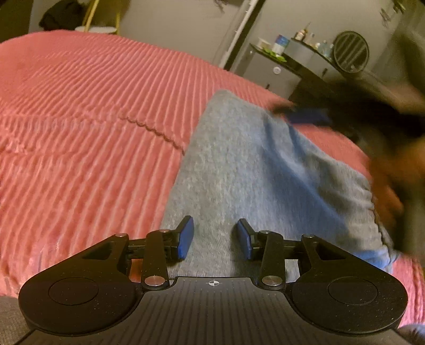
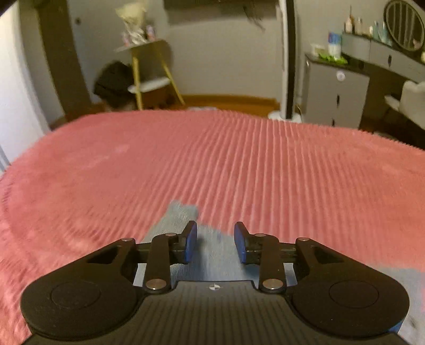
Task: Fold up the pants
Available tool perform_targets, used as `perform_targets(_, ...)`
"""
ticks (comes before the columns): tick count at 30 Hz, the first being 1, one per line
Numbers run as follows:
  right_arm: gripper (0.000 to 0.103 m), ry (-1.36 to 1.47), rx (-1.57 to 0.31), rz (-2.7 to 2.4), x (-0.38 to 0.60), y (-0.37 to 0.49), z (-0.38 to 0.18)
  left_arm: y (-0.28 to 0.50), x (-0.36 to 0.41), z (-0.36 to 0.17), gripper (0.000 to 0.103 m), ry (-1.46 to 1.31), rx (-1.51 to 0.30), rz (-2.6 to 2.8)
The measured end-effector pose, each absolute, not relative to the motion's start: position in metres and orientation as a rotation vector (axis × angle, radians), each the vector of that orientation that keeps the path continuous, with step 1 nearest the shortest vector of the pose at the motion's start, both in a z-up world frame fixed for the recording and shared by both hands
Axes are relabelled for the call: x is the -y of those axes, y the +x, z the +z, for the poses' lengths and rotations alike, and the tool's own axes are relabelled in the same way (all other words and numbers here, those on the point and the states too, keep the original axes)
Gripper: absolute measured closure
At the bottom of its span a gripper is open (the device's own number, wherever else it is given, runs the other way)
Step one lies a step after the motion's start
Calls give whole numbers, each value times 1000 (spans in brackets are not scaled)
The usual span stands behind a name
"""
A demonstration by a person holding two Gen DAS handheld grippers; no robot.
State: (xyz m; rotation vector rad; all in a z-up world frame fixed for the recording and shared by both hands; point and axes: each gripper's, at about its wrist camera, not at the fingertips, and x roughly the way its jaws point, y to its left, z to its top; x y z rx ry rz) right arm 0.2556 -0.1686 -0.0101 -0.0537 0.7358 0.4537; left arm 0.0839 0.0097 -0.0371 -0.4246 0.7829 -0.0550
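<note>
Grey-blue pants lie folded on a pink ribbed bedspread. My left gripper is open, its blue pads apart just above the near end of the pants. The right gripper shows blurred at the pants' far right edge, held by a hand. In the right wrist view, my right gripper is open and empty over a corner of the pants, with the bedspread beyond.
A grey cabinet with bottles and a round fan stand at the right beyond the bed. A yellow-legged stool and a dark bag stand at the far wall. A white pole rises by the cabinet.
</note>
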Motion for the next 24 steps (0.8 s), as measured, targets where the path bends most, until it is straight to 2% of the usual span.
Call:
perform_targets(5, 74, -163, -841, 350, 247, 179, -33, 86, -11, -39, 61, -430, -777, -50)
perform_targets(6, 91, -177, -842, 279, 268, 169, -42, 86, -11, -39, 61, -430, -774, -48)
perform_targets(7, 100, -139, -809, 260, 291, 157, -44, 86, -10, -38, 61, -424, -772, -45)
perform_targets(8, 103, -62, -791, 269, 311, 148, -42, 86, -9, -38, 61, -417, -771, -42)
perform_targets(11, 101, 230, -765, 225, 356, 128, -30, 87, -6, -38, 60, -396, -768, -34)
perform_targets(12, 94, 297, -756, 220, 365, 123, -30, 87, -7, -37, 60, -399, -766, -34)
perform_targets(15, 93, 330, -754, 212, 378, 114, -34, 85, -15, -35, 60, -459, -752, -24)
perform_targets(17, 92, 354, -743, 217, 381, 108, -36, 84, -29, -34, 57, -533, -731, -4)
perform_targets(19, 73, 387, -744, 173, 393, 109, -34, 84, -40, -33, 40, -575, -722, 56)
perform_targets(20, 37, 401, -746, 143, 397, 112, -33, 86, -45, -33, 39, -594, -724, 74)
perform_targets(21, 15, 421, -756, 102, 403, 111, -35, 89, -51, -35, 39, -628, -734, 63)
perform_targets(24, 13, 555, -801, 182, 424, 122, -58, 109, -59, -39, 36, -701, -789, -55)
